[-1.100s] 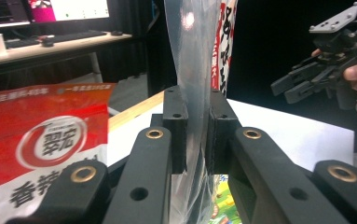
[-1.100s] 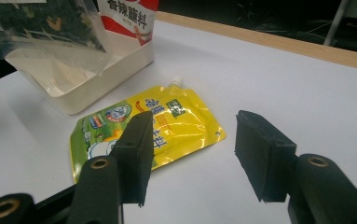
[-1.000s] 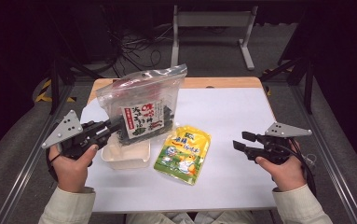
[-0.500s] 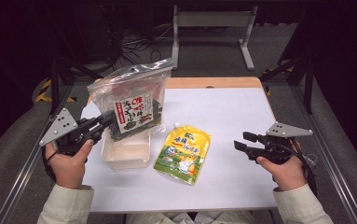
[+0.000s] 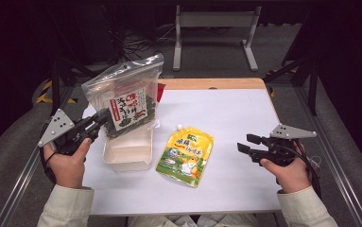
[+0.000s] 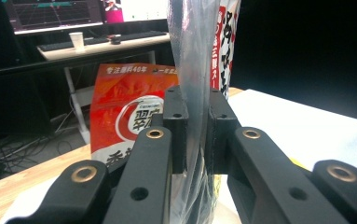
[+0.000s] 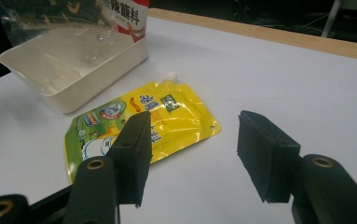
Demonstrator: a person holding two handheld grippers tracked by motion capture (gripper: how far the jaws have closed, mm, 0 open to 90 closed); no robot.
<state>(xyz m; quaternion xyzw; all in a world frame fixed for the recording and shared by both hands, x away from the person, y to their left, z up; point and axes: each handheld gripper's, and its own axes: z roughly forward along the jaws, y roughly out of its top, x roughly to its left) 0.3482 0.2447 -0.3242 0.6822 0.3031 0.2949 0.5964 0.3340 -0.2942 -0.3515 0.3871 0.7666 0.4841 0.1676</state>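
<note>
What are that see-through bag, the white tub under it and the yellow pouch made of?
The bag looks like thin clear plastic film: glossy and wrinkled. The white tub seems rigid, slightly translucent plastic with a smooth rim. The yellow pouch appears to be glossy printed laminate, lying flat and reflecting light.

Place: a lab or test room — dark, set up for recording
Table: white-topped table (image 5: 226, 118) with a wooden edge, framed by aluminium rails (image 5: 15, 182)
Background: long desk (image 6: 97, 44) carrying lit monitors (image 6: 50, 14) — loose cables (image 5: 136, 45) on the grey floor
</note>
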